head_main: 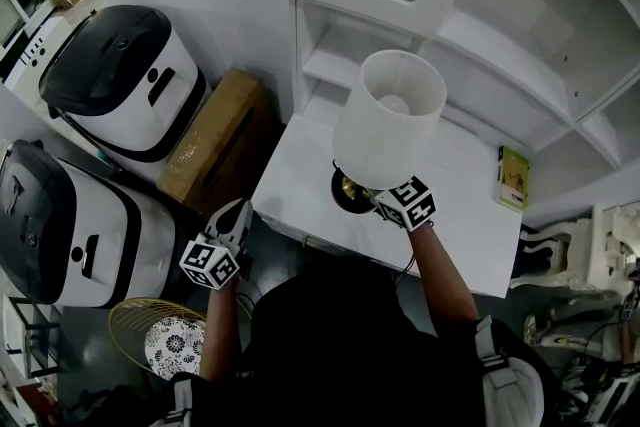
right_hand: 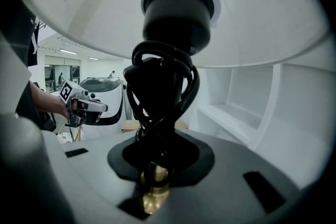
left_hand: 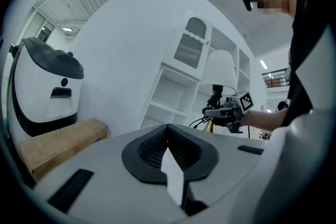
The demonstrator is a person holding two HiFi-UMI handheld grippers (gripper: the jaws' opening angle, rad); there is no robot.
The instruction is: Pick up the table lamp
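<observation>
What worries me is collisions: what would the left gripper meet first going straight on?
Probably the white shelf unit: the left gripper points at its lower open compartment, with the table lamp and right gripper off to the right. Depth is unclear.

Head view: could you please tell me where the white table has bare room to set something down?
Widest bare patch: between the table lamp and the green book. A smaller one lies at the white table's left corner. Crowded around the right gripper.

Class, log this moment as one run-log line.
left gripper: shut, empty | right gripper: shut on table lamp stem | phase: grasp
</observation>
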